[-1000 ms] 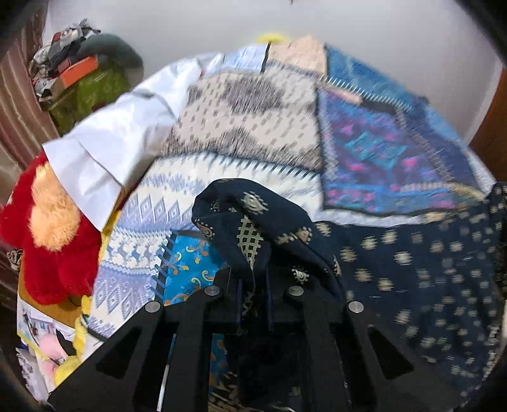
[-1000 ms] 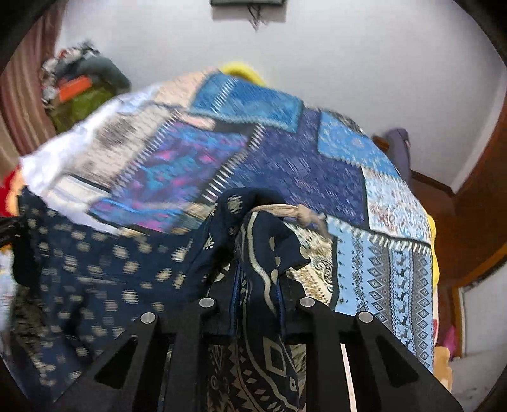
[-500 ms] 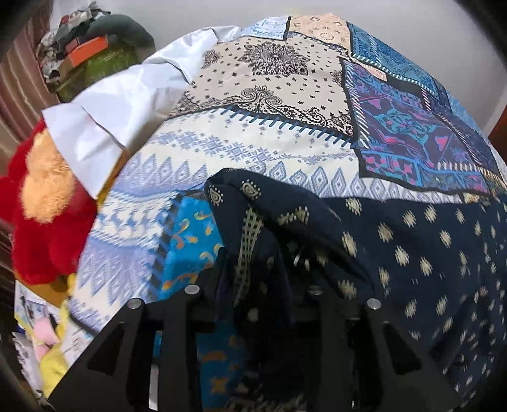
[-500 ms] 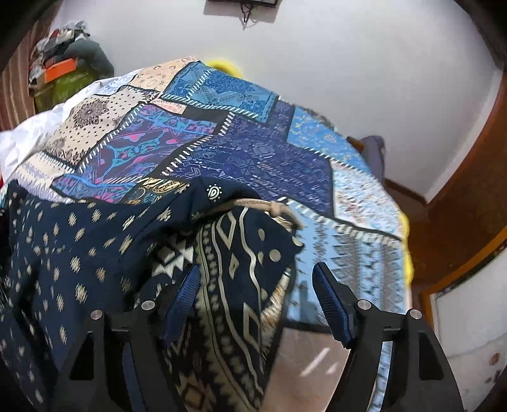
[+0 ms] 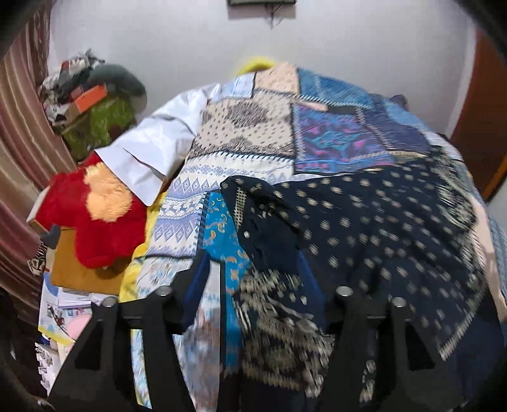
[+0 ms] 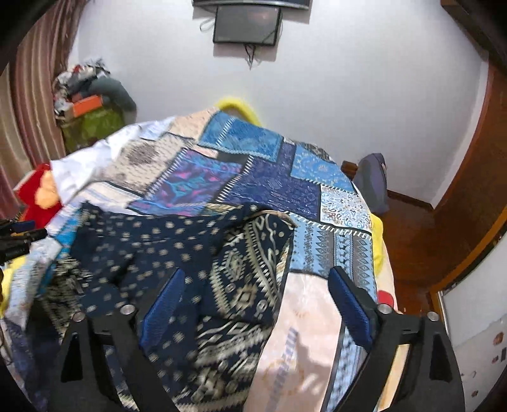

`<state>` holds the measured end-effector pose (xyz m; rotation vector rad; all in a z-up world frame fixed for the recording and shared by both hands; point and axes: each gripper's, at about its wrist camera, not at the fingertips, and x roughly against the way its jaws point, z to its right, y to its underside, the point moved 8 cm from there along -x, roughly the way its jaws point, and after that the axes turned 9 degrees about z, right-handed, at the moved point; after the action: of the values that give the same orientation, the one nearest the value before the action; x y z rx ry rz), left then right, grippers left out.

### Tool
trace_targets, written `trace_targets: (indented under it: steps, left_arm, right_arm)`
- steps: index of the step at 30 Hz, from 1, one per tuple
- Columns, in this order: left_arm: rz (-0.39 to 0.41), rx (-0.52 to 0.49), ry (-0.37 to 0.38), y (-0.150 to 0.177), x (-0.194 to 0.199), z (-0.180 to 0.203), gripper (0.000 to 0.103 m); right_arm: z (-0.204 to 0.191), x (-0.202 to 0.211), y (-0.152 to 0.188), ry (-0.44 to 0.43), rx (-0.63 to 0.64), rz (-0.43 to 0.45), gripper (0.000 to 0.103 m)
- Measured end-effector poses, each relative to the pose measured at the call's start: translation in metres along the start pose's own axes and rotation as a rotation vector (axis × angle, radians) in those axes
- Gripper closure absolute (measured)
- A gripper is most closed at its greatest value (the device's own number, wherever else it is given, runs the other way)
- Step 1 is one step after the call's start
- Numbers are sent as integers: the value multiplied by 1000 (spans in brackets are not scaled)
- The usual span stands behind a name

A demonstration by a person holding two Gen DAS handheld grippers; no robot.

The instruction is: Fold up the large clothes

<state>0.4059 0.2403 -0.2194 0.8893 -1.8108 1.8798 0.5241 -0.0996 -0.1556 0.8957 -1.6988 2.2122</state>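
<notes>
**Dark printed garment lies loose on the bed as both tongs spread**

A large navy garment (image 5: 380,228) dotted with small cream motifs lies spread across a bed covered by a patchwork quilt (image 5: 253,133) of blue, cream and purple panels. Its near edge carries a wide border of cream geometric bands, bunched and creased, and a thin cord (image 6: 279,217) shows at its folded upper corner. The left tongs (image 5: 253,279) are opening; cloth lies between the jaws but the pads do not press on it. The right tongs (image 6: 253,298) are opening too, standing wide, the patterned border beneath them and touching neither blue pad (image 6: 348,304). A red plush toy (image 5: 95,218) rests beside the bed, below a white pillow (image 5: 152,149). A dark screen (image 6: 247,23) hangs on the pale wall.
</notes>
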Motion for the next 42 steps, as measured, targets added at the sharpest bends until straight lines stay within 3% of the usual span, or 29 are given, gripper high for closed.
trace_targets:
  steps: [5, 10, 13, 20, 24, 27, 30, 32, 33, 34, 35, 36, 38, 42]
  left_arm:
    - [36, 3, 23, 21, 55, 6, 21]
    - [1, 21, 37, 62, 84, 3, 19]
    - [-54, 39, 46, 99, 88, 0, 18]
    - [-286, 135, 86, 204, 71, -3, 18]
    - [-385, 210, 136, 247, 61, 6, 18]
    - [-404, 222, 151, 263, 55, 16, 19]
    - [-424, 213, 167, 270, 48, 25, 38]
    - [-417, 200, 162, 269, 46, 30, 48]
    - [-413, 186, 153, 268, 46, 32, 50]
    - [-410, 176, 145, 267, 46, 33, 59]
    - [-406, 168, 150, 265, 46, 35, 86]
    - [-415, 172, 167, 264, 47, 38, 95]
    - [-395, 189, 201, 256, 52, 42, 94]
    - [-296, 147, 242, 218, 75, 53, 95]
  right_arm:
    - [-14, 56, 10, -46, -5, 29, 9]
    - [-24, 93, 45, -81, -18, -1, 9]
    - [-28, 106, 79, -113, -52, -60, 9]
    - [-33, 117, 168, -209, -183, -248, 9]
    - [-36, 122, 198, -250, -223, -302, 9]
    - [-46, 123, 209, -331, -272, -340, 10]
    - [-63, 121, 218, -382, -262, -362, 21]
    - [-75, 119, 219, -375, -203, -347, 39]
    - [-79, 118, 218, -381, -192, -342, 44]
    - [-84, 117, 218, -392, -189, -337, 55]
    - [-87, 116, 217, -400, -187, -333, 66]
    - [-90, 115, 217, -406, -186, -330, 72]
    - [-94, 113, 212, -435, -201, -323, 87]
    - [-95, 115, 194, -444, -191, -267, 90]
